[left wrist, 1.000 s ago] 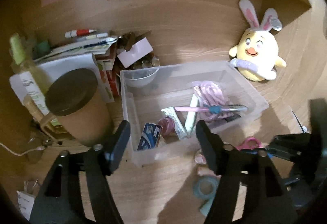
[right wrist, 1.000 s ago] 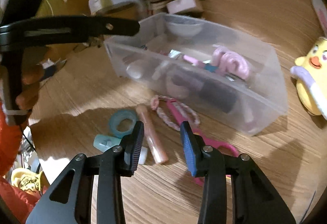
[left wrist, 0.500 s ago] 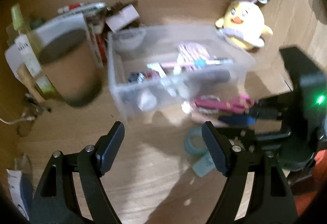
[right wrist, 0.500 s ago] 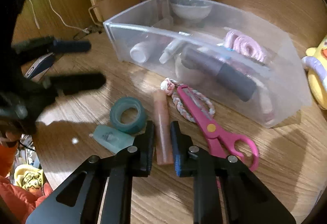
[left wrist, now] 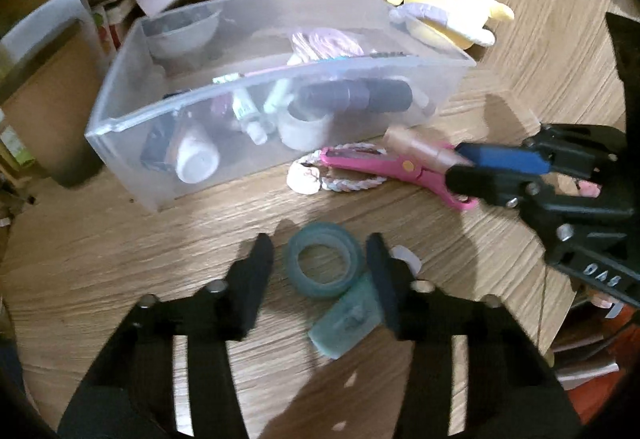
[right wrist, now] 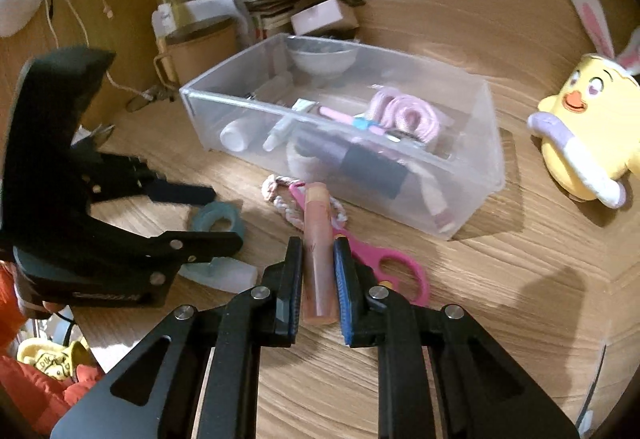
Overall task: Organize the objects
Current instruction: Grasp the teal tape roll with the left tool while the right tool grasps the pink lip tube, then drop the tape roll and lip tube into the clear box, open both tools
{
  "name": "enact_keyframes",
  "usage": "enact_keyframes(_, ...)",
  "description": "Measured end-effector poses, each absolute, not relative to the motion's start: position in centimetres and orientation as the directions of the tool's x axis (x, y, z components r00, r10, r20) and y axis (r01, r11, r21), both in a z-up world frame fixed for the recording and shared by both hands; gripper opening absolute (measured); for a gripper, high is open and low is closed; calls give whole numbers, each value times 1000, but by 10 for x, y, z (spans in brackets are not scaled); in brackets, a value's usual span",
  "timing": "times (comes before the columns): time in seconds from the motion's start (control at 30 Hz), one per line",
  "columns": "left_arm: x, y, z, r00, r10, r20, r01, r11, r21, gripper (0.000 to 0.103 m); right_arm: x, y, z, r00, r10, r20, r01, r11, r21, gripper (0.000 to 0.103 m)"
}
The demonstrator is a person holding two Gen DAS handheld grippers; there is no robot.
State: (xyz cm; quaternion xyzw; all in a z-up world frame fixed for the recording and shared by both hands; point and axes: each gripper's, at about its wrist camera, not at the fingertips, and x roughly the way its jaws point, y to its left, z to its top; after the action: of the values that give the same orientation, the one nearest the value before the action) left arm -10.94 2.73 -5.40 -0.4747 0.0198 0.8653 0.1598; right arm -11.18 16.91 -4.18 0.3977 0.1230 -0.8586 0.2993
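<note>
A teal tape roll lies flat on the wooden desk, and my left gripper straddles it. Its jaws are closing; the right pad is at the roll's edge while a gap shows on the left. From the right wrist view that left gripper sits low over the tape roll. My right gripper is shut on a peach cosmetic tube, which points toward the clear plastic bin. In the left wrist view the right gripper holds the tube just in front of the bin.
Pink scissors and a braided hair tie lie under the tube. A flat teal case rests beside the tape. The bin holds several small items. A yellow plush chick stands right; a brown cup and piled stationery stand back left.
My left gripper came down from above the bin to the tape roll and its jaws narrowed around it. My right gripper closed on the peach tube.
</note>
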Motion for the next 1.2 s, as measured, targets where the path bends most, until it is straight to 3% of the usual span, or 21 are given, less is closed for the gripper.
enact_keyframes(0.27, -102, 18, -44, -549, 234, -803, -265, -959, -98, 39, -115, 177, -24, -545, -452, -706, 591, -804, 58, 14)
enact_keyframes(0.77, -121, -2, 44, -742, 228, -630, -184, -973, -136, 39, -141, 192, 29, -670, -462, -581, 518, -852, 81, 14)
enact_keyframes(1.2, -180, -11, 1, -646, 169, -744, -115, -986, -125, 39, -200, 174, -12, -594, -405, -695, 470, -876, 109, 14)
